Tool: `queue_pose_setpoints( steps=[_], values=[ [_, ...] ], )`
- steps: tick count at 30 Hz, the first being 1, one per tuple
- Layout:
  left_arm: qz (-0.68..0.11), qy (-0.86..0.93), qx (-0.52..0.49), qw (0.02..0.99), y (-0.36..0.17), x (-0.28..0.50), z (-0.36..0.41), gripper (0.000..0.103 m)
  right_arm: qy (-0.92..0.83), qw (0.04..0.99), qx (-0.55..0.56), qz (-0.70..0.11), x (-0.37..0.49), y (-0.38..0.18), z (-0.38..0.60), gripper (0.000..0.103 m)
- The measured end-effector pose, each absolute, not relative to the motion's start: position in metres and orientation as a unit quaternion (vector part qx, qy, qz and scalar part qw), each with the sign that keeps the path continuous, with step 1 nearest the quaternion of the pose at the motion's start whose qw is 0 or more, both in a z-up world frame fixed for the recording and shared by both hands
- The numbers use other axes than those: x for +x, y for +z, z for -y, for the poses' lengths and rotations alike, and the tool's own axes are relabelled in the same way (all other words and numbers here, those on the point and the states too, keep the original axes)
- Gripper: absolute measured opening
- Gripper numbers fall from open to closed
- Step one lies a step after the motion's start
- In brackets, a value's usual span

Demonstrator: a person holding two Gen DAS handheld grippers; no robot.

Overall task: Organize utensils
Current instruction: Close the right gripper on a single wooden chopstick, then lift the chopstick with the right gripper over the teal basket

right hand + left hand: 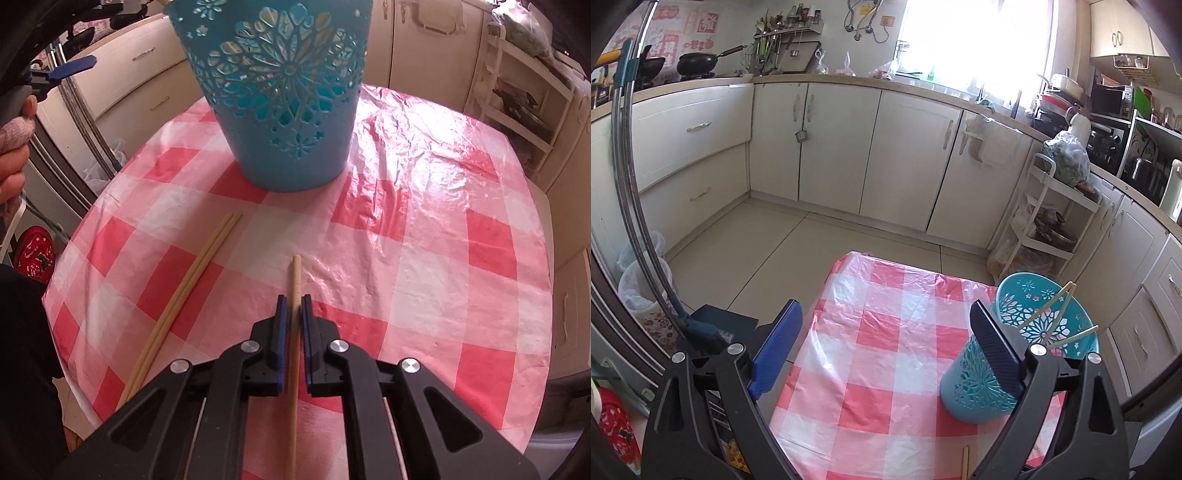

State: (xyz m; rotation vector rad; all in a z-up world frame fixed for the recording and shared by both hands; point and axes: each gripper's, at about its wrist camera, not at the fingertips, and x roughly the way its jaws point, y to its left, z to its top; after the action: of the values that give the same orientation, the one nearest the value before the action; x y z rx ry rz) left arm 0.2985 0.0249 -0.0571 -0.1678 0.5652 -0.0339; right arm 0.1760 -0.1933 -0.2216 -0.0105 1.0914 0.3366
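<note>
While the left view misses it, right claw (291,301) pinching a chopstick (295,280); left claw (886,314) spread, empty.

left hand-held gripper (886,339) jaws wide; right hand-held gripper (290,301) clamped.

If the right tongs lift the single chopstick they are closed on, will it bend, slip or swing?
The chopstick looks thin, straight and rigid, so it probably will not bend. Its surface seems smooth and the right tongs pinch a narrow shaft, so it may slip or pivot. It is likely very light, with length on both sides of the grip.
</note>
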Motion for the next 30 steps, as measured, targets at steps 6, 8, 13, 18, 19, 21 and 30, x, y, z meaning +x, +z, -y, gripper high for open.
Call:
queue_pose_setpoints(
  steps=[6,8,13,18,19,21,30],
  values=[
    [-0.280,-0.016,-0.076,0.957,-0.061,0.301,-0.024,0.088,0.161,0.842,-0.021,-0.514,0.174,-0.220,0.188,0.006],
    [-0.281,-0.015,-0.074,0.957,-0.063,0.301,-0.024,0.088,0.160,0.842,-0.009,-0.515,0.174,-0.220,0.191,0.006],
    [-0.282,-0.015,-0.075,0.956,-0.065,0.303,-0.024,0.089,0.160,0.843,-0.032,-0.512,0.171,-0.222,0.187,0.006],
    [-0.285,-0.016,-0.071,0.956,-0.067,0.304,-0.023,0.089,0.170,0.839,0.016,-0.517,0.172,-0.220,0.196,0.006],
    [-0.286,-0.015,-0.072,0.955,-0.067,0.304,-0.024,0.089,0.176,0.838,0.039,-0.515,0.171,-0.218,0.199,0.006],
    [-0.288,-0.014,-0.073,0.955,-0.068,0.305,-0.024,0.089,0.191,0.836,0.082,-0.507,0.169,-0.212,0.206,0.006],
    [-0.292,-0.014,-0.074,0.953,-0.069,0.306,-0.023,0.089,0.256,0.846,0.199,-0.423,0.169,-0.145,0.229,0.006]
  ],
)
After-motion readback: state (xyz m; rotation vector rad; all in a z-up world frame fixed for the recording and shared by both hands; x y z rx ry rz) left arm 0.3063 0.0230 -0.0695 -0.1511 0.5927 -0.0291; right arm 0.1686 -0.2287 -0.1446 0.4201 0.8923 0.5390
